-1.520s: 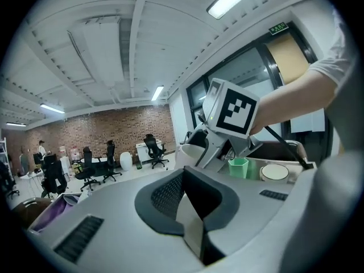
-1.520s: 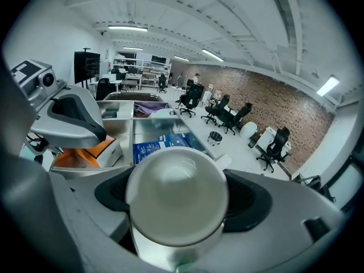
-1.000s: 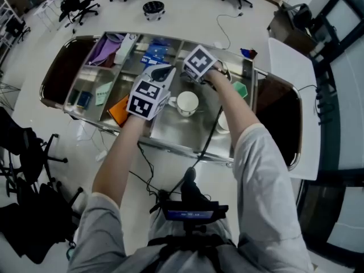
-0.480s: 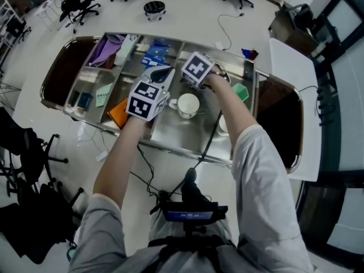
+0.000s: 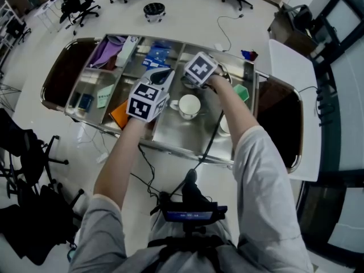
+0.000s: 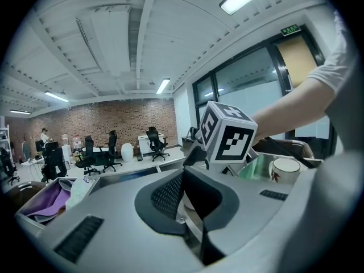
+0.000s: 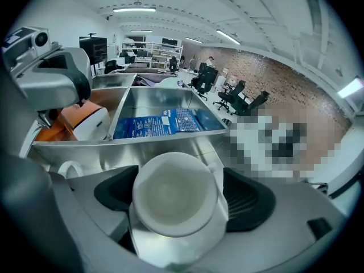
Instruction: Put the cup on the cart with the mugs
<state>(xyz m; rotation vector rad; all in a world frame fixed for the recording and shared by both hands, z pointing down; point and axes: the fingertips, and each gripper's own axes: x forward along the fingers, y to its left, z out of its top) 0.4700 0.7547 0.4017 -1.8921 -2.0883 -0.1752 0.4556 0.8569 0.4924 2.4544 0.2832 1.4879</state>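
Pale office floor, swivel chairs [image 5: 79, 4] at the far edge, and across the middle of the head view a steel cart [image 5: 176, 132] split into compartments. Purple cloth [image 5: 105, 50], blue packets [image 5: 153, 54] and an orange piece [image 5: 118, 111] in the bins on the left. In the wide bin, one white mug [image 5: 189, 105] upright between the forearms, and a second mug [image 5: 223, 125] half hidden beside the right forearm. Left gripper [image 5: 164, 75] just left of the white mug, right gripper [image 5: 190, 82] just beyond it, marker cubes uppermost. No clear sight of the cup from up here.

Left gripper view: brick wall, chairs and ceiling lights behind. Dark pads pressed together, nothing between them. Close ahead, the right gripper's cube. Farther right, a printed mug [image 6: 284, 169] on the steel.

Right gripper view: jaws closed on the cup [image 7: 173, 195], a white one, with a pad on either side of its wall, the handle at upper right and apparently the open mouth toward the camera. Sits low in the wide bin, with the steel floor mirroring it right beneath. Cannot tell whether resting on the steel or just clear of it. At the left edge, the white mug's handle, near but apart.

Judging by this, mostly done: cup inside the cart, among the mugs. Left to do: settle the base on the steel, part the pads, draw the right gripper clear without knocking the neighbours.
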